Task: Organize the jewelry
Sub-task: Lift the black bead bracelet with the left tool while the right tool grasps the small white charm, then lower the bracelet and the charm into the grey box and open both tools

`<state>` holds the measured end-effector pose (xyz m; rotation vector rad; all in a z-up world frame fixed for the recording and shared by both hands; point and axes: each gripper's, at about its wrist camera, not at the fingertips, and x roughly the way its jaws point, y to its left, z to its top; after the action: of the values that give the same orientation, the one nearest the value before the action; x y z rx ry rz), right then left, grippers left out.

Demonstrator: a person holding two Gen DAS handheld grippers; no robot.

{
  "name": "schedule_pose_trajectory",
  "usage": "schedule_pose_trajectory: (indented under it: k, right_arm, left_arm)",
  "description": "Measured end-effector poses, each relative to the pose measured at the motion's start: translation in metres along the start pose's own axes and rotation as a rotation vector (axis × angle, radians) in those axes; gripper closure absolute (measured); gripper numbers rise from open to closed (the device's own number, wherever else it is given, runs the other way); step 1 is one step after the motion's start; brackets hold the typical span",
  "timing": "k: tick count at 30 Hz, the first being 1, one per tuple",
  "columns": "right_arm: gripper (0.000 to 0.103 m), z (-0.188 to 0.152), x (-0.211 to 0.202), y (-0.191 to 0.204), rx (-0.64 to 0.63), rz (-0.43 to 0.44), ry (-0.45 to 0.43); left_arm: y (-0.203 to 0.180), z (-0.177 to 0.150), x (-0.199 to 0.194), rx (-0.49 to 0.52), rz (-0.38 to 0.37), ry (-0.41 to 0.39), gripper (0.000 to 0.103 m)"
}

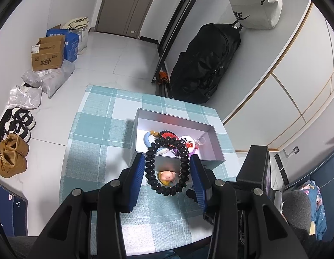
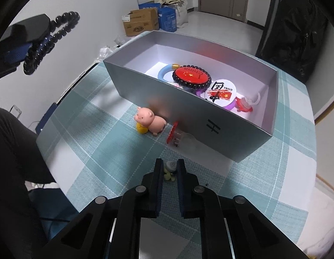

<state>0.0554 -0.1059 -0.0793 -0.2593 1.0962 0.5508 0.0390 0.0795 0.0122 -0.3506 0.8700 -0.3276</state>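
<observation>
My left gripper (image 1: 167,164) is shut on a black bead bracelet (image 1: 152,180) and holds it in the air in front of the grey box (image 1: 211,127); the bracelet also shows in the right wrist view (image 2: 48,43). The box (image 2: 158,99) holds a red badge (image 2: 191,75), a white China badge (image 2: 221,91), a blue ring (image 2: 163,72) and other trinkets. A pink pig figure (image 2: 149,120) and a red clip (image 2: 174,132) lie on the cloth by the box's near wall. My right gripper (image 2: 169,170) has its jaws around a small grey-yellow charm (image 2: 170,169) on the cloth.
The table carries a teal plaid cloth (image 1: 98,129). On the floor to the left are cardboard boxes (image 1: 48,54), plastic bags and shoes (image 1: 11,157). A black bag (image 1: 207,64) leans on the wall behind the table.
</observation>
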Motion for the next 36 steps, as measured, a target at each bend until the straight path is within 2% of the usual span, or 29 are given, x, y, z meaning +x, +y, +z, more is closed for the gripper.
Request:
schedule_pose_trajectory:
  k: [7,13,18,36]
  right_arm:
    - [0.092,0.008,-0.019,-0.007,0.035,0.058,-0.066]
    - [0.092,0.021,-0.057,-0.02,0.084,0.149,-0.19]
    - [0.092,0.033,-0.067,-0.033,0.144,0.181,-0.236]
    - [0.092,0.061,-0.063,-0.064,0.198,0.24,-0.253]
  left_arm:
    - [-0.002,-0.001,0.005,0.002,-0.001,0.02,0.066]
    - [-0.004,0.004,0.013,0.007,0.006,0.037,0.066]
    - [-0.01,0.007,0.022,0.021,0.006,0.049,0.066]
    - [-0.027,0.034,0.065,0.046,0.011,0.09,0.066]
